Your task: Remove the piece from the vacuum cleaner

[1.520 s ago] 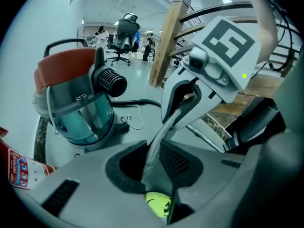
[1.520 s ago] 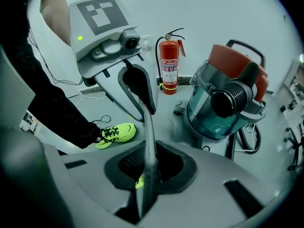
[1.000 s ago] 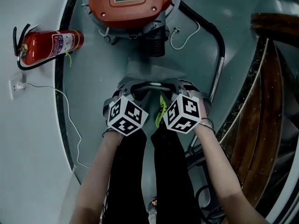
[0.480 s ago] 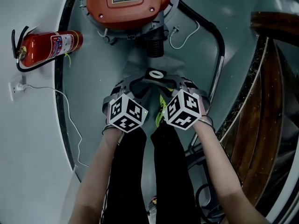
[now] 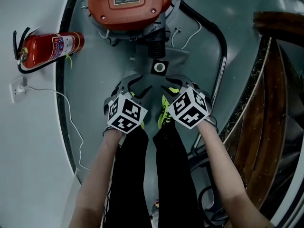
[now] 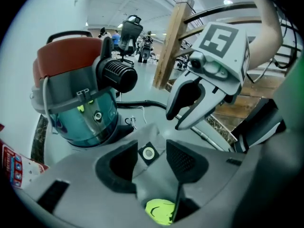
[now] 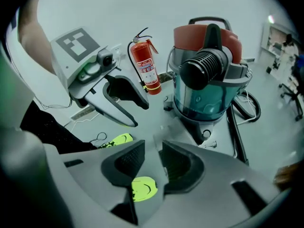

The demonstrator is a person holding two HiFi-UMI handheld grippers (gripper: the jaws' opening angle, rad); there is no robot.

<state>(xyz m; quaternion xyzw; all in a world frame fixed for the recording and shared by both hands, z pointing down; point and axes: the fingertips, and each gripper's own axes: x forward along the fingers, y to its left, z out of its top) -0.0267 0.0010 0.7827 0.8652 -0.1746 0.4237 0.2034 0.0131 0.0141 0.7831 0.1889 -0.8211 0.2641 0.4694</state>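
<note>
The orange and teal vacuum cleaner [image 5: 128, 4] stands on the floor ahead, its ribbed black inlet [image 6: 118, 75] facing me. A grey dust bag with a black collar and white ring [image 5: 159, 67] lies flat on the floor between the vacuum and my grippers. My left gripper [image 5: 132, 85] is open and its jaws are opening; the bag [image 6: 148, 152] lies between them, untouched by the pads. My right gripper [image 5: 179, 83] is open too, jaws opening, and the bag's grey edge [image 7: 159, 148] passes loosely between its pads.
A red fire extinguisher [image 5: 47, 46] lies at the left, beside a white cable [image 5: 66, 113] and a wall socket [image 5: 16, 87]. A black hose [image 5: 216, 37] curves along the right. A wooden stair rail [image 5: 275, 103] borders the right. My yellow-green shoes [image 5: 164, 110] are under the grippers.
Both grippers' jaws have spread apart and let go of the bag. Its collar has moved away from the grippers towards the vacuum and now rests on the floor.
</note>
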